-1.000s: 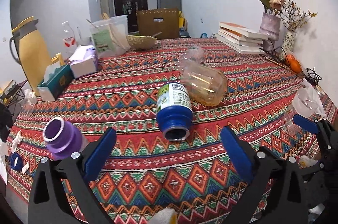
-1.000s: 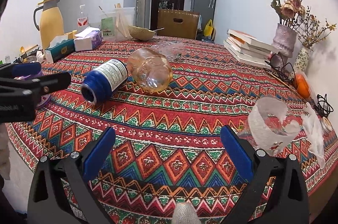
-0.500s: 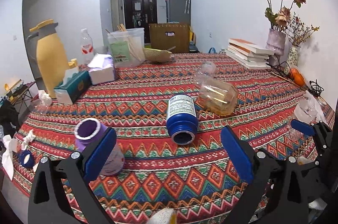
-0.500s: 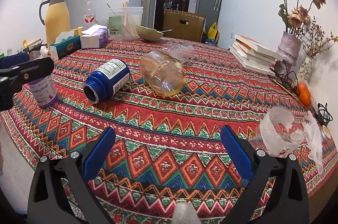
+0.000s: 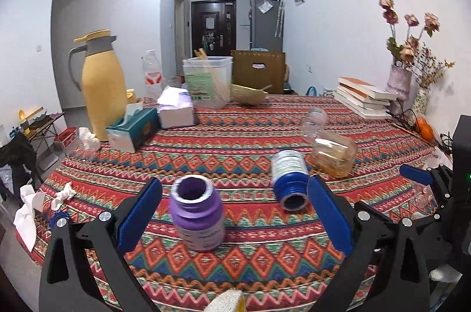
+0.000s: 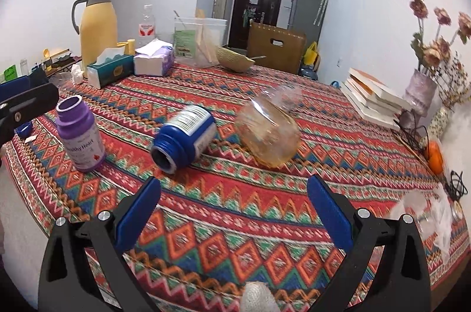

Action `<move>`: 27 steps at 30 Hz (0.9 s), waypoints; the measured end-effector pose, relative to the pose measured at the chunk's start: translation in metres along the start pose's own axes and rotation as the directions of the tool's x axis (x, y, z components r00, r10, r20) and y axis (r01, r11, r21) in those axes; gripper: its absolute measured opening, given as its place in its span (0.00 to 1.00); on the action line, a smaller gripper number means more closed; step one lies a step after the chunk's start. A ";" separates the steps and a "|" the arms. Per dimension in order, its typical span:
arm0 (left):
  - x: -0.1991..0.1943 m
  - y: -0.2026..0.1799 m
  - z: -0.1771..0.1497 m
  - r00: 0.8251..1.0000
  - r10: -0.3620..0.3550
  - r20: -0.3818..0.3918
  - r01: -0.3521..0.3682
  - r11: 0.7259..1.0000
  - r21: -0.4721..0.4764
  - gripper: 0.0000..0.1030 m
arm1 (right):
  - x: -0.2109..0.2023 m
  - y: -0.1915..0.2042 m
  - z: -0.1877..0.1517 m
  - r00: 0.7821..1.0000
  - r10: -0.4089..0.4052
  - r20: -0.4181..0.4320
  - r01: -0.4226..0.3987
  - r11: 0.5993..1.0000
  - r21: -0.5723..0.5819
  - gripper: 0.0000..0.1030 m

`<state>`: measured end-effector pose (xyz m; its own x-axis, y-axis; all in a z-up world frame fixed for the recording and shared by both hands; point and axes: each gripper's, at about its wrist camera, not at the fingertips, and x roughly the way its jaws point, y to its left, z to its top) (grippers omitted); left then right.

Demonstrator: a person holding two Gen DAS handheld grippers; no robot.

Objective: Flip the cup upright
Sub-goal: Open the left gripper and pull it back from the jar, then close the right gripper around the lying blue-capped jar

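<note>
Left wrist view: left gripper (image 5: 234, 213) spread wide, empty, around upright purple plastic bottle (image 5: 197, 216) near table's front edge.

Right wrist view: right gripper (image 6: 234, 213) wide, empty. Toppled amber plastic cup (image 6: 269, 132) mid-table, well apart. Best: approach sideways, grip wall, rotate upright.

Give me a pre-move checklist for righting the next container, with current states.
1. Left gripper open and holding nothing: ok.
2. Right gripper open and holding nothing: ok.
3. Purple bottle standing upright, mouth up: ok.
4. Blue bottle upright: not ok, it lies on its side, open mouth toward the cameras.
5. Amber jar upright: not ok, it lies tipped on the tablecloth beside the blue bottle.
6. Clear cup by the right edge upright: cannot tell, blurred.
</note>
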<state>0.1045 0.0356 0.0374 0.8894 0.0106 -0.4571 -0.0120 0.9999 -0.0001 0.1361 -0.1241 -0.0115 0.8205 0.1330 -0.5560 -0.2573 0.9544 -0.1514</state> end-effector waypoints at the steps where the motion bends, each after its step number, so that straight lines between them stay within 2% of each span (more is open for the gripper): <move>1: 0.000 0.006 0.000 1.000 0.003 0.001 -0.003 1.000 -0.005 0.93 | 0.003 0.005 0.004 1.000 0.004 -0.004 -0.004 1.000 -0.005 0.93; 10: 0.010 0.048 -0.003 1.000 0.010 -0.021 -0.010 1.000 -0.007 0.93 | 0.042 0.025 0.034 0.992 0.046 -0.113 -0.046 0.999 0.007 0.93; 16: 0.018 0.063 -0.005 0.999 -0.016 -0.039 0.017 1.000 0.025 0.93 | 0.071 0.024 0.051 0.965 0.124 -0.232 -0.108 0.991 0.082 0.93; 27: 0.033 0.068 -0.009 0.993 -0.091 -0.080 0.095 0.994 0.046 0.93 | 0.121 0.036 0.071 0.943 0.079 -0.322 -0.052 0.994 0.093 0.93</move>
<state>0.1287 0.1042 0.0145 0.8475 -0.0813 -0.5246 0.0937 0.9956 -0.0029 0.2626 -0.0551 -0.0264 0.5892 0.1148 -0.7998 -0.2506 0.9670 -0.0457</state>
